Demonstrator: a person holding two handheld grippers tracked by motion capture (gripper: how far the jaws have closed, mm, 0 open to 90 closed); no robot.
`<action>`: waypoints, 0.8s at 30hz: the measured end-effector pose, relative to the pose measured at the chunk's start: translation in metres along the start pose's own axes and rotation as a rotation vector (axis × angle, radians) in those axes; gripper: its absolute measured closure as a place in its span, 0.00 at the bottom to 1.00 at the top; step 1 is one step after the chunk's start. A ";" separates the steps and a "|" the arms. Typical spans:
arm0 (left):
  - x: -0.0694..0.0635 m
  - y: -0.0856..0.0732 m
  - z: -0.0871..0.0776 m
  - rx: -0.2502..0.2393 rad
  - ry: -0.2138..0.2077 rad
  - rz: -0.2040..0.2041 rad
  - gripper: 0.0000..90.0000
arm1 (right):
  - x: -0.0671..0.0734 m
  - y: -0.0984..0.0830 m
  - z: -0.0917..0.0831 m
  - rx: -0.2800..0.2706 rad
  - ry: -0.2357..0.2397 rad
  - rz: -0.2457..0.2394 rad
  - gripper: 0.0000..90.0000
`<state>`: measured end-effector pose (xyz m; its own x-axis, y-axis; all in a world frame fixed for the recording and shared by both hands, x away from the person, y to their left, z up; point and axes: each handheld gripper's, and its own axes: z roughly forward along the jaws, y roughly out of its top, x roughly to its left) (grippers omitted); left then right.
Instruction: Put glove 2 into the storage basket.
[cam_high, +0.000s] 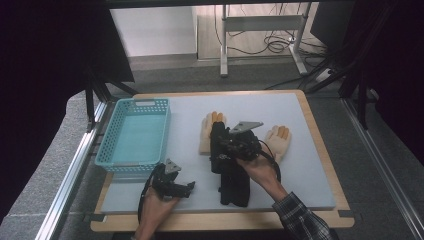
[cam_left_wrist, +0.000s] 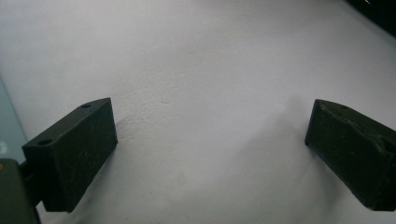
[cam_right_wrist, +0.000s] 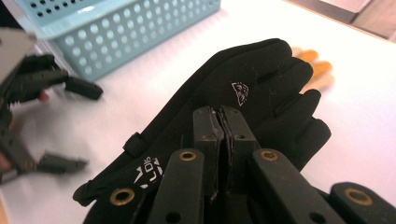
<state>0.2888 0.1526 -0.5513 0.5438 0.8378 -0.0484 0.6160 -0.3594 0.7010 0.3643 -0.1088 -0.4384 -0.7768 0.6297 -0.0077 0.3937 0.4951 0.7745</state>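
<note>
The black glove (cam_right_wrist: 224, 116) hangs pinched in the clenched right gripper (cam_high: 216, 131) above the mat's (cam_high: 310, 150) middle, its long axis running near to far with the fingers pointing far and the cuff trailing toward the near edge. The blue basket (cam_high: 134, 131), the likely drop spot, lies to the left with nothing between it and the glove, and the left gripper (cam_high: 191, 186) sits near the mat's near-left edge, jaws released with nothing between them. 2 cream gloves (cam_high: 278, 138) with orange fingertips lie flat on the mat just beyond and right of the black one.
</note>
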 end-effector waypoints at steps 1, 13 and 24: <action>0.000 0.000 0.000 0.000 0.000 0.000 0.03 | 0.001 -0.003 -0.005 0.001 -0.009 -0.002 0.94; 0.000 0.000 0.000 0.000 0.000 -0.002 0.03 | 0.018 -0.045 -0.043 0.018 -0.051 0.011 0.94; 0.000 0.000 0.000 -0.001 0.002 -0.002 0.03 | 0.026 -0.074 -0.021 0.049 -0.098 0.049 0.94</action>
<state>0.2885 0.1526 -0.5513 0.5413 0.8394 -0.0488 0.6168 -0.3569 0.7016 0.3050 -0.1419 -0.4823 -0.7049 0.7085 -0.0341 0.4556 0.4891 0.7438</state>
